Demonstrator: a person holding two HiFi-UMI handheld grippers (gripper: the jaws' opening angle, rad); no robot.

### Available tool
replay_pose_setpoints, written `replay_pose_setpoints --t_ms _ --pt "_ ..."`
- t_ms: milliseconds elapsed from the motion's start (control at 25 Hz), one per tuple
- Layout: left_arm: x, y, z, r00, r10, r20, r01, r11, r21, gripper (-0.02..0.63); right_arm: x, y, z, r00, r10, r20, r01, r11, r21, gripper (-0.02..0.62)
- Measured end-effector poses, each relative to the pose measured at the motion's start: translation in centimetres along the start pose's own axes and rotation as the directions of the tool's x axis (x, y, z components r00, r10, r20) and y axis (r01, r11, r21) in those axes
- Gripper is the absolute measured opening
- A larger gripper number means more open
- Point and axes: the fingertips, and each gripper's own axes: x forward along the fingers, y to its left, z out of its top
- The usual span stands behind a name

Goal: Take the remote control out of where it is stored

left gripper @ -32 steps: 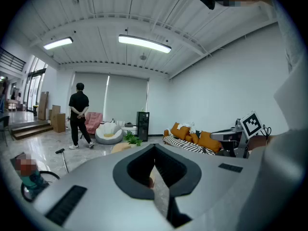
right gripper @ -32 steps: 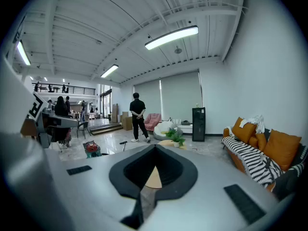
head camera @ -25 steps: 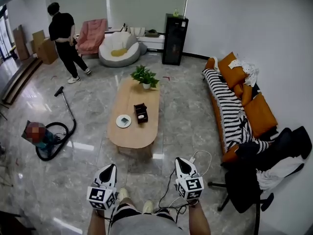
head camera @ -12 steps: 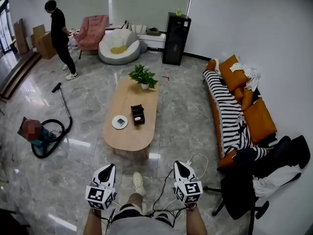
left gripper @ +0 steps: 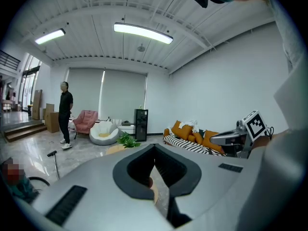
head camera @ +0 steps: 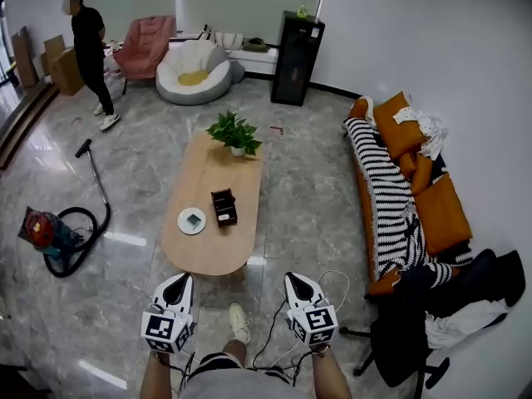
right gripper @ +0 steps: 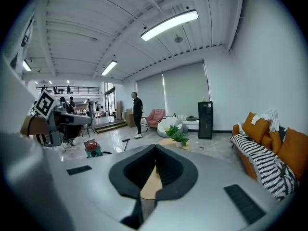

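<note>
A small dark open holder (head camera: 223,207) stands on the oval wooden coffee table (head camera: 208,252), beside a round white dish (head camera: 191,220). Something pale lies in the holder; I cannot make out a remote control from here. My left gripper (head camera: 183,278) and right gripper (head camera: 293,277) are held side by side over the floor, just short of the table's near end, both pointing at it. In the left gripper view the left gripper (left gripper: 154,146) has its jaws together with nothing between them. In the right gripper view the right gripper (right gripper: 155,147) is likewise shut and empty.
A potted plant (head camera: 233,131) sits at the table's far end. An orange sofa with a striped throw (head camera: 391,189) lines the right wall, with a clothes-laden chair (head camera: 432,314) near it. A vacuum cleaner (head camera: 50,235) lies left. A person (head camera: 87,56) stands far left. A white cable (head camera: 320,285) lies on the floor.
I have walked towards the coffee table, which now lies closer to both grippers. The grippers kept their side-by-side pose. The person in black has stepped further to the back left.
</note>
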Motion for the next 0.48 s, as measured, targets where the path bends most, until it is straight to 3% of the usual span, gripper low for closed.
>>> replay_pose_setpoints --t_ms 480 --pt "9.5 7.4 2.3 0.998 0.062 0.003 -0.062 0.997 -0.035 0.006 13.0 -2.7 3.3 0.994 0.09 -0.055 -0.094 0.993 -0.069 0.008"
